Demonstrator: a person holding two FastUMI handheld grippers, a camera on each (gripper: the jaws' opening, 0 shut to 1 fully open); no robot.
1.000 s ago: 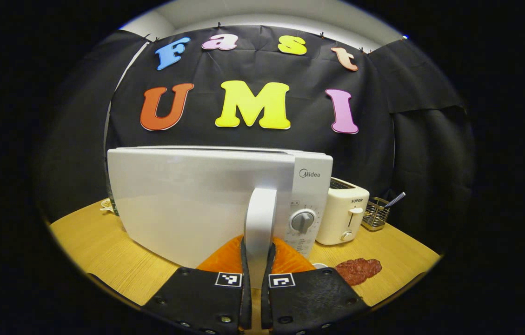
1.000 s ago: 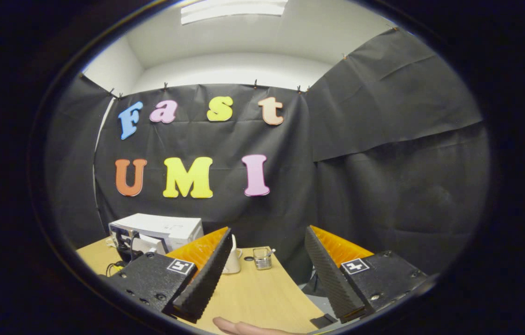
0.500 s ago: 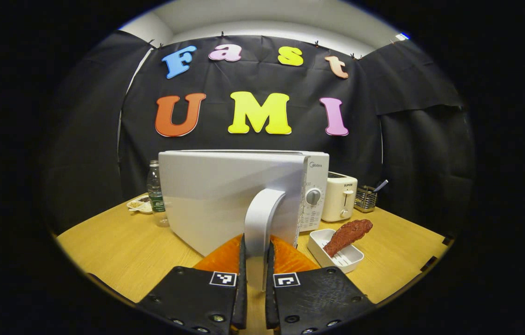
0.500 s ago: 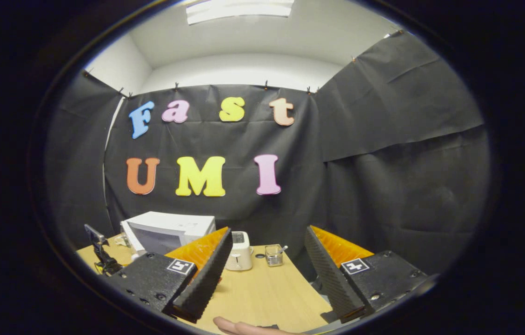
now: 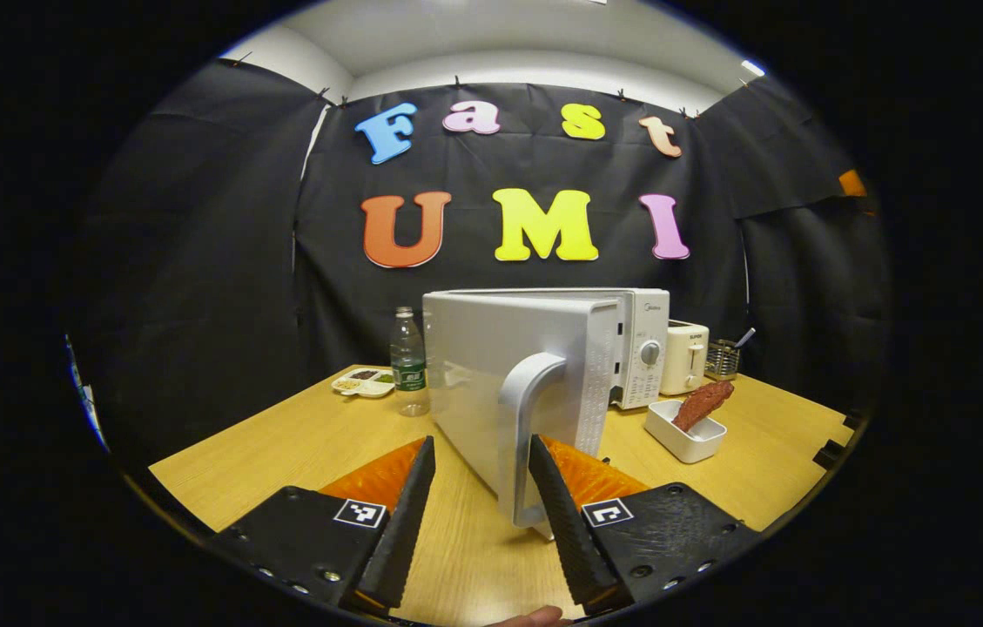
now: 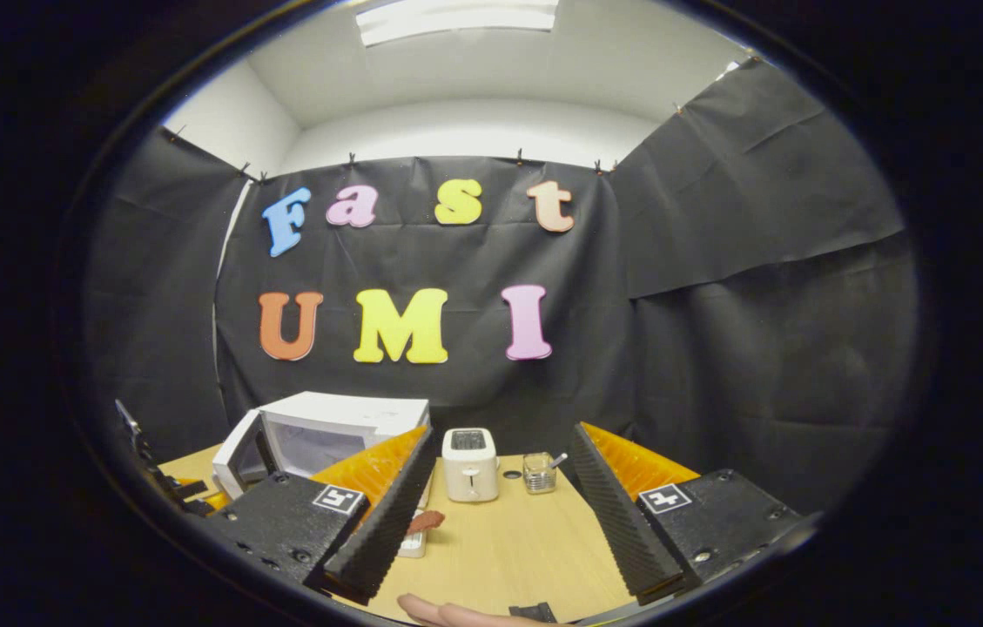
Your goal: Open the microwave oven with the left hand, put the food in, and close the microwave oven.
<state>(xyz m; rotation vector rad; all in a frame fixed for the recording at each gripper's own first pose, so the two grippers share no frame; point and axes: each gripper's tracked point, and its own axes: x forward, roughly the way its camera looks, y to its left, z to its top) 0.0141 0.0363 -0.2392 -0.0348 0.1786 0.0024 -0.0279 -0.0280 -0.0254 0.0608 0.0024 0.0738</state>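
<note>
left gripper (image 5: 478,496) is spread wide at 6 o'clock in the left gripper view, gripping nothing. the door handle (image 5: 526,435) stands upright in the gap between the two fingers, closer to the finger at 5 o'clock, though i can't tell if it actually touches. the handle belongs to the microwave door (image 5: 508,374), which is swung open toward the camera, with the microwave (image 5: 639,348) body and its dial behind it at about 1 o'clock. at 2 o'clock from the handle there's a white tray (image 5: 684,435) on the wooden table (image 5: 299,444) with the food (image 5: 702,402), a reddish-brown piece, leaning out of it over the rim. a toaster (image 5: 684,355) sits just past the microwave, and a small wire basket (image 5: 722,359) next to that. out at 10 o'clock from the handle, a water bottle (image 5: 408,361) and a divided snack dish (image 5: 362,381).

right gripper (image 6: 500,501) in the right gripper view is also wide open and empty, raised above the table. at 9 o'clock of it the microwave (image 6: 326,431) shows its open cavity.
</note>
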